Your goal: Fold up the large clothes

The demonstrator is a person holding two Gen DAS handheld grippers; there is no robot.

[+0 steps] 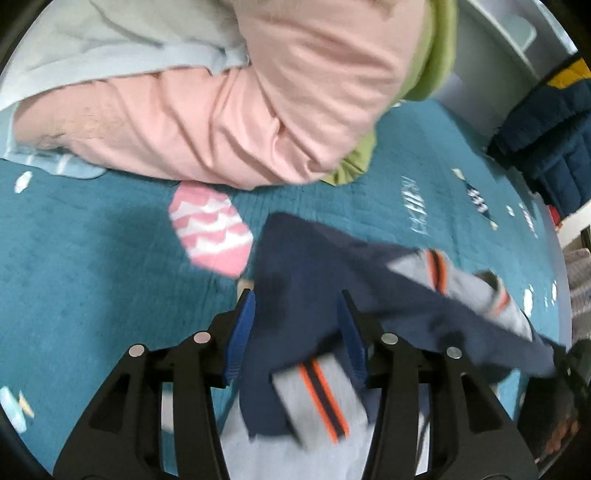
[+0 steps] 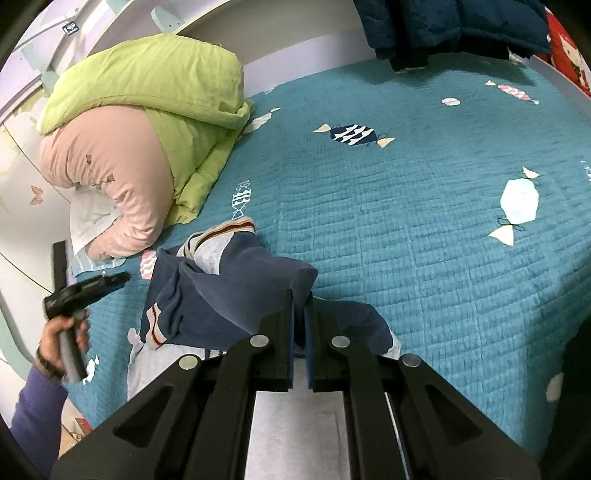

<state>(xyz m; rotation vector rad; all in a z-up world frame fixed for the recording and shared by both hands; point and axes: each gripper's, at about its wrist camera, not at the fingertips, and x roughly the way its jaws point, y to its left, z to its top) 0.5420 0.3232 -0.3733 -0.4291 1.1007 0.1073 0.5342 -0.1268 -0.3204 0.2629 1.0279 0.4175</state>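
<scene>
Garment: navy/grey sweatshirt point(image 2: 229, 291) w/ orange-striped cuffs, bunched on the teal quilt point(image 2: 424, 229), lying at approx 7 o'clock of the bed in the right wrist view, partly lifted.
Right gripper: right gripper point(image 2: 300, 306) w/ jaws closed tight, a ridge of navy cloth pinched between them & tented up off the bed.
Left gripper: left gripper point(image 1: 297, 328) w/ jaws about half apart; navy cloth & a striped cuff point(image 1: 321, 395) lie in the gap, pads don't look pressed on it, so prob loose. View is blurred, so not certain.
Left hand: hand point(image 2: 64, 332) w/ purple sleeve holds that tool, at 9 o'clock of the garment in the right view.
Handling: soft, limp, light; won't hold shape, sags from any single pinch. Cuffs & hem ribbing are thicker, less slippy, so better grab pts than mid-panel. Prob best to take 2 far-apart pts (shoulder seam + hem) to pull it flat first.
Risk: pinching 2 layers at once, sleeves tangling under the body.
Neighbours: pink duvet point(image 1: 229, 122) w/ green duvet point(image 2: 147, 85) piled at 10 o'clock of the garment, near but not touching as far as I can tell. Dark blue jacket point(image 2: 443, 26) at the bed's 12 o'clock edge, well apart.
Free room: bare quilt from 1 to 4 o'clock of the garment, good spot to spread.
</scene>
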